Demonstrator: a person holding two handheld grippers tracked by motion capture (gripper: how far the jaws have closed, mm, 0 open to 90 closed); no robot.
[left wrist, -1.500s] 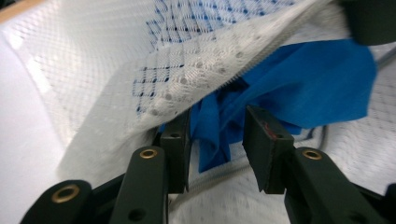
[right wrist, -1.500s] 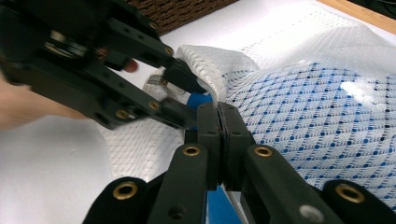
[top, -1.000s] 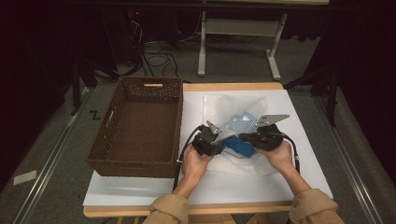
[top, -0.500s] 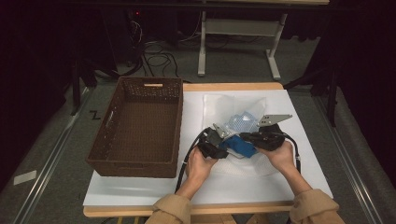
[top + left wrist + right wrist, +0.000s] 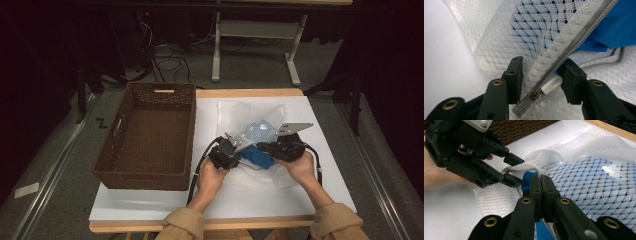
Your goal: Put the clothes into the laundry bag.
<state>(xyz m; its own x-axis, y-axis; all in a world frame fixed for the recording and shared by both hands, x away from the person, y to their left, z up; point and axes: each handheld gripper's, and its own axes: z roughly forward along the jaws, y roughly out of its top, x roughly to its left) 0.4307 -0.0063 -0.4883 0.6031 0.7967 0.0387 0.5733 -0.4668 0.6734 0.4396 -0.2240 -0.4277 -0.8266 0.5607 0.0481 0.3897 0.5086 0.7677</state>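
Note:
A white mesh bag [image 5: 252, 112] with a blue cloth [image 5: 259, 158] inside lies on the white table top. My left gripper [image 5: 542, 67] straddles the bag's grey zipper [image 5: 576, 42]. The white zipper pull [image 5: 551, 83] sits between its jaws against the right pad, with a gap at the left pad. These jaws have just been closing. My right gripper [image 5: 540, 180] is shut on the mesh bag [image 5: 586, 175] next to the zipper, with blue cloth [image 5: 527, 177] just beyond its tips. In the high view the left gripper [image 5: 236, 148] and right gripper [image 5: 260, 146] face each other over the bag's near edge.
A dark brown wicker basket [image 5: 116, 134] stands on the table's left side, close to the left hand. The white table top [image 5: 150, 205] runs to a wooden front edge. Cables trail from both grippers toward the person.
The left gripper has shifted slightly at the bag's near corner. The right gripper and the bag have kept still.

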